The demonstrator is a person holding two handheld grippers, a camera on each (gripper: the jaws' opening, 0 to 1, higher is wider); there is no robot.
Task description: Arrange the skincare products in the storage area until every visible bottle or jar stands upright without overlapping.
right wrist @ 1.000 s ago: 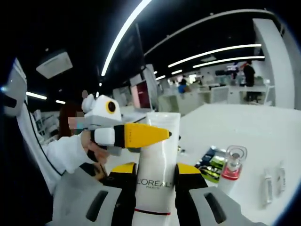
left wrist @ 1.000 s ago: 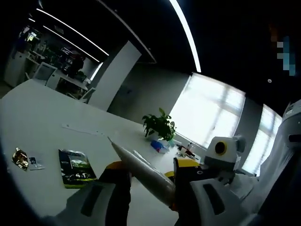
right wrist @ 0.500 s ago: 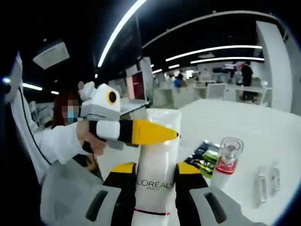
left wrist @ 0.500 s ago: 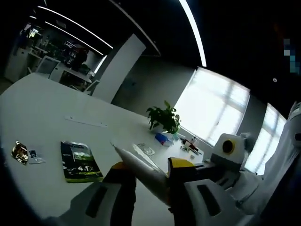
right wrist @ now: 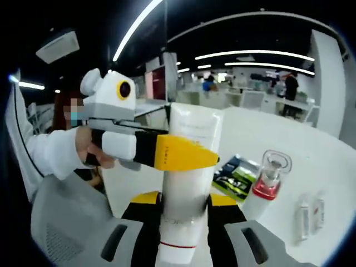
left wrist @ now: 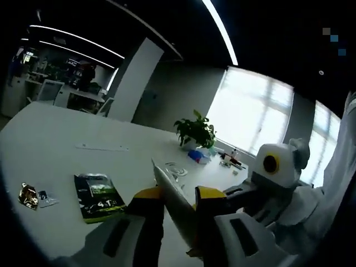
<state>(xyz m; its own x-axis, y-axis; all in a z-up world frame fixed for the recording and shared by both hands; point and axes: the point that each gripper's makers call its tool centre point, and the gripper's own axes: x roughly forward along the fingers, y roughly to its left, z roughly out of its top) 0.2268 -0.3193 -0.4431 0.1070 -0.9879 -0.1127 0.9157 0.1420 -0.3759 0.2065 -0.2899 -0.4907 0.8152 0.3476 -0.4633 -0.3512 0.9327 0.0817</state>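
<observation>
A white L'Oreal tube (right wrist: 186, 167) stands upright between the jaws of my right gripper (right wrist: 183, 199), which is shut on its lower part. My left gripper (right wrist: 186, 158) comes in from the left, and its yellow jaw lies across the tube's upper half. In the left gripper view the tube's flat crimped end (left wrist: 167, 181) slants up between the jaws of my left gripper (left wrist: 178, 193), which press against it. The right gripper (left wrist: 253, 192) shows just to the right there. A bottle with a clear cap and red collar (right wrist: 268, 181) stands on the white table (right wrist: 289, 144).
A green packet (right wrist: 236, 178) lies flat behind the tube, also seen as the green packet (left wrist: 97, 197). Two small sachets (right wrist: 308, 211) lie at the right. A gold wrapper (left wrist: 26, 194), a potted plant (left wrist: 196, 132) and a person's sleeve (right wrist: 50, 156) are around.
The left jaws have narrowed onto the tube's upper end. The left gripper has slid further across the tube in the right gripper view. Both cameras have shifted slightly.
</observation>
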